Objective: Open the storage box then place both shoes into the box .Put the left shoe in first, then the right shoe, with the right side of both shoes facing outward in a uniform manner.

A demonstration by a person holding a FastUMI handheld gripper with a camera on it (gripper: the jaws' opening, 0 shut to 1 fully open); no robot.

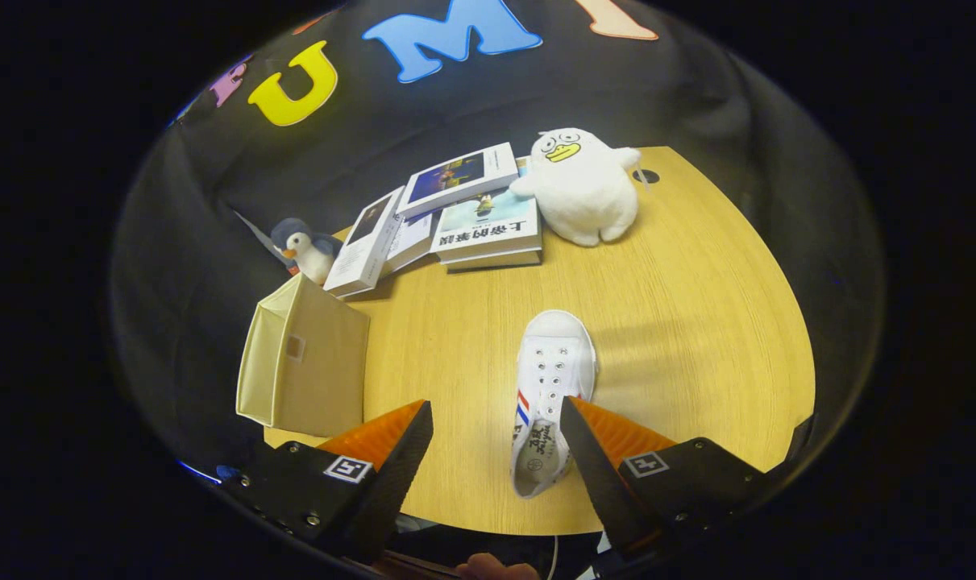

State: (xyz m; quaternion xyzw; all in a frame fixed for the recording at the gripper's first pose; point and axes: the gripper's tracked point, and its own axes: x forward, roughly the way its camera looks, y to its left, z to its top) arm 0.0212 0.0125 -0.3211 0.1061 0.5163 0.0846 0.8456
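Observation:
A white canvas shoe (548, 395) with red and blue side stripes lies on the wooden table (681, 322), toe pointing away, its heel end down between my fingers and close against the right one. My gripper (496, 419) hovers above it, open, with nothing pressed between the fingers. A beige fabric storage box (306, 362) stands just ahead of the left finger, at the table's left edge; from here its lid looks closed.
Several books (455, 213) lie fanned out at the table's far side. A small penguin toy (306, 250) sits behind the box, and a large white duck plush (580, 189) stands beside the books. A person's fingertip (496, 568) shows below the fingers.

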